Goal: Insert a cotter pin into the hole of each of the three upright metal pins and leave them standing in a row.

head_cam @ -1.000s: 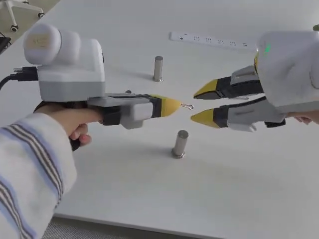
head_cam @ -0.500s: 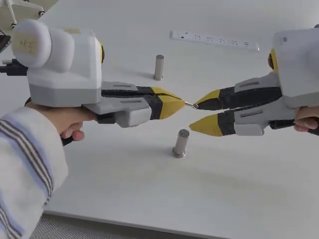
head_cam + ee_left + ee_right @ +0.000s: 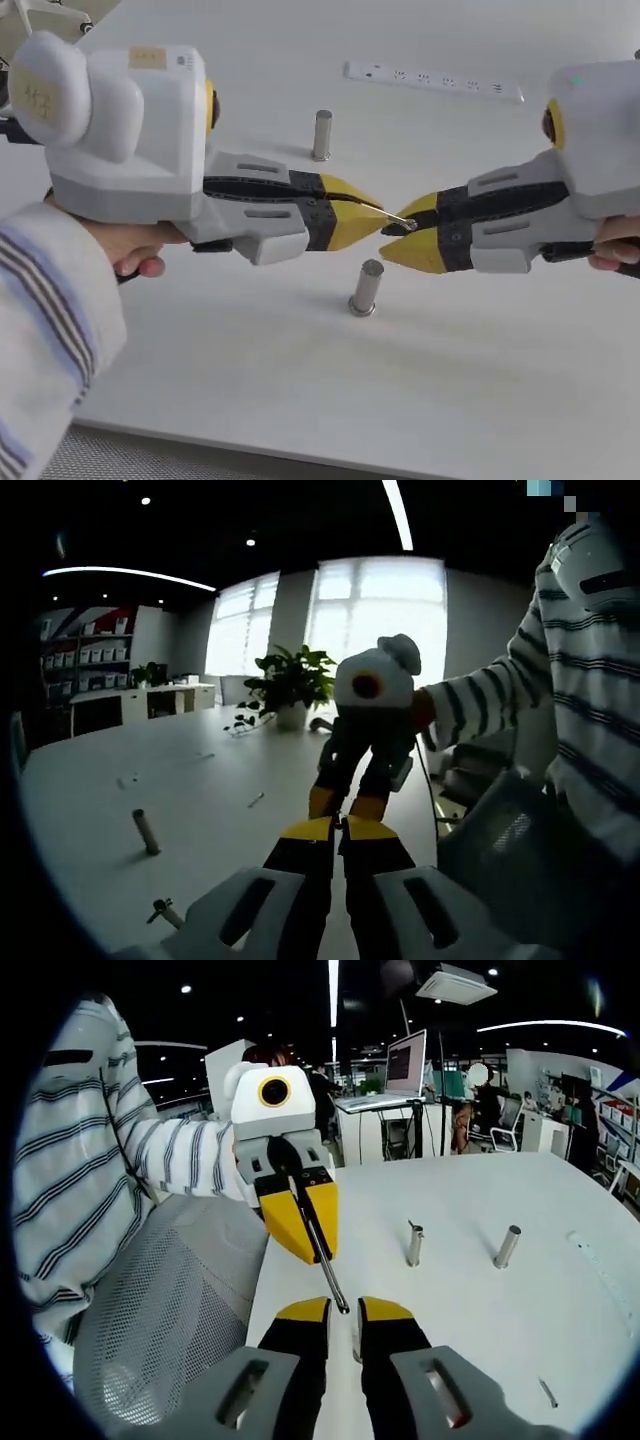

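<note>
The left hand-held gripper (image 3: 375,214), white and grey with yellow-tipped jaws, is clenched on a thin silvery cotter pin (image 3: 326,1260). It holds the pin in the air above the white table (image 3: 250,380), free end pointing at the right hand-held gripper (image 3: 392,238), whose jaws are slightly parted on either side of that end. On the table stand a near upright grey metal pin (image 3: 366,288), just below the meeting tips, and a far upright grey metal pin (image 3: 322,135) beyond them.
</note>
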The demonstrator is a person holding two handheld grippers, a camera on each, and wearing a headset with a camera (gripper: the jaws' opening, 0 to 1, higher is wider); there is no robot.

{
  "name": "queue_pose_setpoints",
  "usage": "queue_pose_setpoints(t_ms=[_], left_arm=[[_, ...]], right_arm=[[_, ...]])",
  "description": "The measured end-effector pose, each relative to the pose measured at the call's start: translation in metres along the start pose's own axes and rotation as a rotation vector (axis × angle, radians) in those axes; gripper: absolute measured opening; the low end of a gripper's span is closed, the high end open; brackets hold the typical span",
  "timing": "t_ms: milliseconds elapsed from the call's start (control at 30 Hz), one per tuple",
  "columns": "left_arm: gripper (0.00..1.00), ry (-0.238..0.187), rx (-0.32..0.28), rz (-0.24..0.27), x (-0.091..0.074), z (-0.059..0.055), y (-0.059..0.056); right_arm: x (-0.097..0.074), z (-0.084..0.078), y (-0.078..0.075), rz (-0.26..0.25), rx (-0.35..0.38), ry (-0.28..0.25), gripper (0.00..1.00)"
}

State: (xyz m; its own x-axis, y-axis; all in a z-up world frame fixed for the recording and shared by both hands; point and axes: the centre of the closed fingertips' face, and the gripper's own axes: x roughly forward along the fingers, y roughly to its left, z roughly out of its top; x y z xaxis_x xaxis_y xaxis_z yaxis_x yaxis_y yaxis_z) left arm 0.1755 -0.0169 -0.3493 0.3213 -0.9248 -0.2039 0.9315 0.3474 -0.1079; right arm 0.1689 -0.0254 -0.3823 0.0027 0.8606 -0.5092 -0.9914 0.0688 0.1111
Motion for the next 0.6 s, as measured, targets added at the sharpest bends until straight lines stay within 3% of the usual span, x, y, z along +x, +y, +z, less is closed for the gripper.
queue_pose_setpoints(t_ms=[167,200,300,367,433,600], left_arm=[[0.0,0.034,0.011,-0.01,-0.005,-0.01,0.008],[0.0,0.038,0.013,-0.01,-0.002,-0.009,0.002],[0.0,0.046,0.021,-0.014,-0.003,-0.011,0.004],[0.0,0.063,0.034,-0.02,0.002,-0.011,-0.005],[0.0,0.079,0.044,-0.024,0.0,-0.016,-0.001],[0.0,0.09,0.06,-0.041,0.009,-0.013,-0.016]], right_arm=[[-0.002,0.001,0.006,0.012,-0.016,-0.003,0.01],[-0.002,0.001,0.008,0.015,-0.018,-0.002,0.01],[-0.002,0.0,0.01,0.017,-0.027,0.002,0.0],[-0.002,0.0,0.012,0.02,-0.027,0.006,0.0],[-0.003,-0.001,0.013,0.018,-0.03,0.008,0.0],[-0.005,0.001,0.02,0.02,-0.036,0.009,0.0]])
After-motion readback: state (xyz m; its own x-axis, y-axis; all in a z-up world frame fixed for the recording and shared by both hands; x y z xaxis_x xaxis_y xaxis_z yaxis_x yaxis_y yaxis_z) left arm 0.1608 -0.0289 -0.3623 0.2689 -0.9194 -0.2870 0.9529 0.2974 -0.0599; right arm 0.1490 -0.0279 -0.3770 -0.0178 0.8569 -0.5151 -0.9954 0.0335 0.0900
